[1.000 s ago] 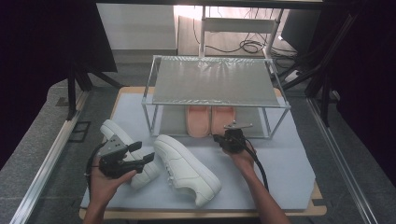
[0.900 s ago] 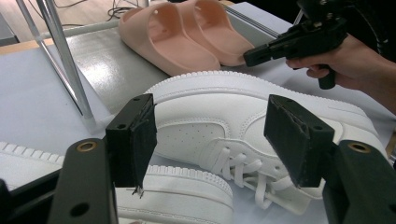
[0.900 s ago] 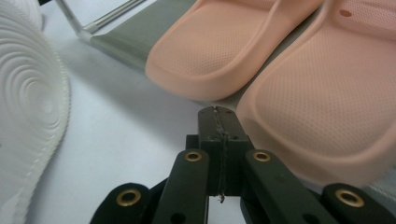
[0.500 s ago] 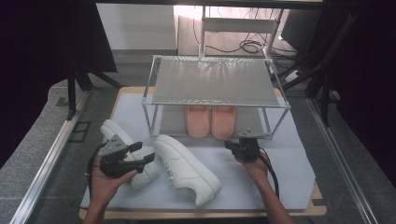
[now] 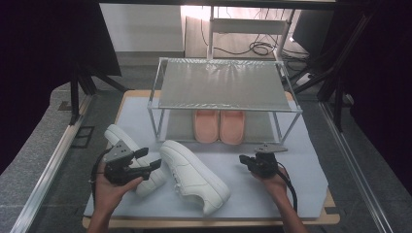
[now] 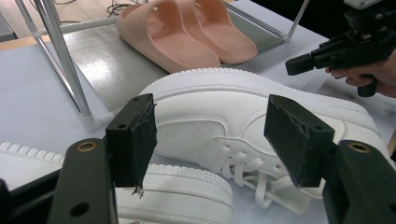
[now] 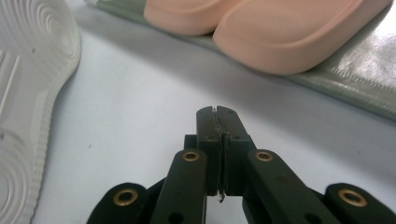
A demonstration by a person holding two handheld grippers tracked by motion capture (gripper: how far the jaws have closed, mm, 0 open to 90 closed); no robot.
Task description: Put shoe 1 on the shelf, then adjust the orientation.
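Bright daylight spills in from the far side, behind the rack (image 5: 223, 87), washing out the floor there, while the room's sides sit nearly black. The rack's lower shelf (image 7: 355, 60) glares; close jaws look soft, slightly blurred.

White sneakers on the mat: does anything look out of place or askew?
Yes. The nearer white sneaker lies tipped on its side, sole toward the shut right gripper, angled across the mat. The other white sneaker sits under the open left gripper. The pink slippers are paired neatly under the rack.
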